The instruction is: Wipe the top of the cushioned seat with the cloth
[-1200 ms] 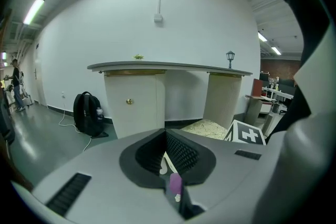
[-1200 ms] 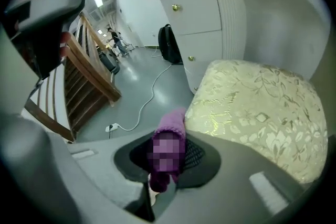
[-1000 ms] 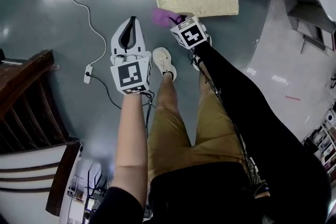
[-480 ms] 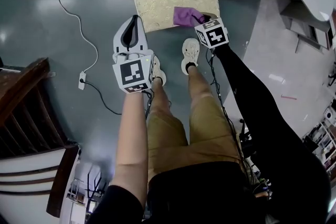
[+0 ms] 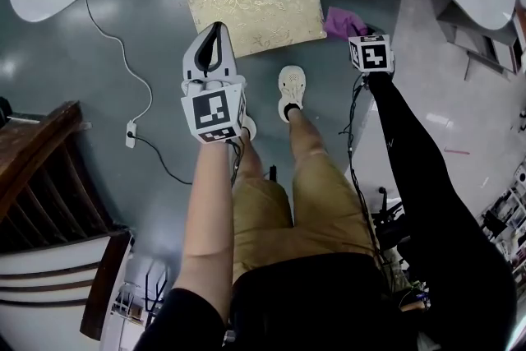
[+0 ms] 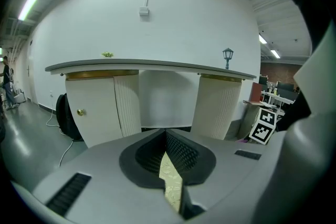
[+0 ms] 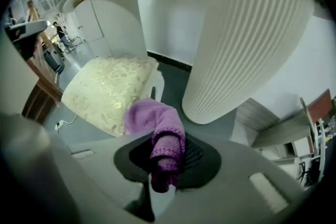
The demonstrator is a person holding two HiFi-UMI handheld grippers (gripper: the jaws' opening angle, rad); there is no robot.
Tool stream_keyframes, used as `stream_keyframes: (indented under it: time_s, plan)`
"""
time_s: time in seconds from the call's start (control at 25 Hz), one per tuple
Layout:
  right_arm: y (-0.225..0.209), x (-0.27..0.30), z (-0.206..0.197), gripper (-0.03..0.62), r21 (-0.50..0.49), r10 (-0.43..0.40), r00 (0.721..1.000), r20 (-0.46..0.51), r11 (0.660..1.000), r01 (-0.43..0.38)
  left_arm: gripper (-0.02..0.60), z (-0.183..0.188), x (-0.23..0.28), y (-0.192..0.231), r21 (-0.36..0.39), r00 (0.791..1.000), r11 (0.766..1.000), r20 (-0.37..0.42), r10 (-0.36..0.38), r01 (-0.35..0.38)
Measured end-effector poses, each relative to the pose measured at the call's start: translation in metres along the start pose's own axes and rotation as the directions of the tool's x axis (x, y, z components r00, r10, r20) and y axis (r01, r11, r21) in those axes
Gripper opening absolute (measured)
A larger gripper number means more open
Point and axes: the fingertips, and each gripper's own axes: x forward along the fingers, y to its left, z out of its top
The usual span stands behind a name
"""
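Grey-white L claw (image 5: 215, 30) & R claw (image 5: 355, 27) w/ b&w marker cubes (image 5: 213, 113), tan shorts (image 5: 320, 210), black R sleeve (image 5: 419, 177).

Purple cloth (image 5: 343, 20), gold brocade cushioned seat (image 5: 255, 6)

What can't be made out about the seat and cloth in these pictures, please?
Cushioned seat: legs hidden under its top in head view; only a sliver shows between the left tongs in left gripper view.
Cloth: clamped part hidden inside the right tongs in right gripper view.

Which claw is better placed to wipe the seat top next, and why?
Right. The right claw grips the purple cloth beside the seat; the left claw is shut and empty.
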Motion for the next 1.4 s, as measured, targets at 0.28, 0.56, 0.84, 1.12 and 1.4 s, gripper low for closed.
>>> stream_keyframes:
  time_s: [0.28, 0.56, 0.84, 1.12, 1.4]
  plan:
    - [-0.031, -0.012, -0.014, 0.064, 0.062, -0.036, 0.999, 0.02, 0.997, 0.035, 0.008, 0.01, 0.008, -0.024, 0.02, 1.0, 1.0, 0.001, -0.018, 0.018]
    - [-0.026, -0.016, -0.019, 0.064, 0.073, -0.017, 0.999, 0.029, 0.997, 0.015, 0.008, 0.015, 0.01, -0.027, 0.007, 1.0, 1.0, 0.007, 0.012, -0.012]
    - [-0.034, -0.017, -0.009, 0.064, 0.061, -0.029, 0.998, 0.062, 0.998, 0.025, 0.008, 0.006, 0.009, -0.036, -0.004, 1.0, 1.0, 0.006, 0.012, -0.012]
    - [0.028, -0.03, 0.085, 0.064, 0.007, 0.098, 0.955, 0.281, 0.995, -0.104, 0.008, 0.009, -0.002, -0.003, -0.014, 1.0, 1.0, 0.017, 0.018, -0.017]
    - [0.184, -0.026, 0.187, 0.064, -0.1, 0.329, 0.851, 0.409, 0.943, -0.316, 0.008, 0.007, -0.008, 0.068, -0.038, 0.998, 0.998, 0.027, 0.053, -0.052]
